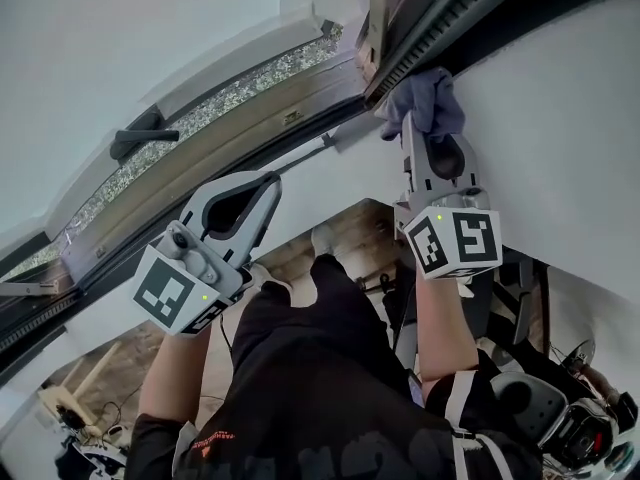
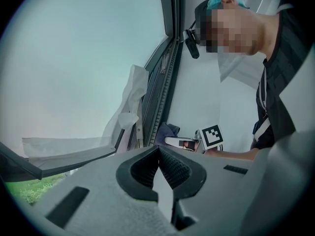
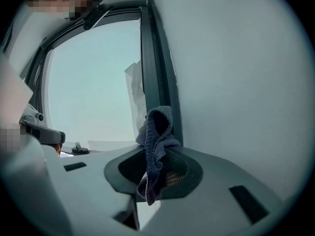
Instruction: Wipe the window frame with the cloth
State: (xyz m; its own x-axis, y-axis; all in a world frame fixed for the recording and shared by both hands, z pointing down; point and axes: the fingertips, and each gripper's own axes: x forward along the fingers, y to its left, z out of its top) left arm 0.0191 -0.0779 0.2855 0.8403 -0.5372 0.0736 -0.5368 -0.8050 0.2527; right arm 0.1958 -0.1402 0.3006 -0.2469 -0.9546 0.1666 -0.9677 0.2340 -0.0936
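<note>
Seemingly against the window frame [image 1: 437,34], right gripper [image 3: 159,150] pinches the cloth [image 1: 433,102].

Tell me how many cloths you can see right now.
1: the cloth is pinched in the right hand-held gripper, up at the window frame. The left hand-held gripper is shut on nothing. No other cloth shows.

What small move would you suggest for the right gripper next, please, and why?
Probably slide the right gripper along the window frame with the cloth pressed to it. Its jaws are shut on the cloth, which sits bunched against the dark frame, so a wiping stroke along the frame seems the natural next step.
</note>
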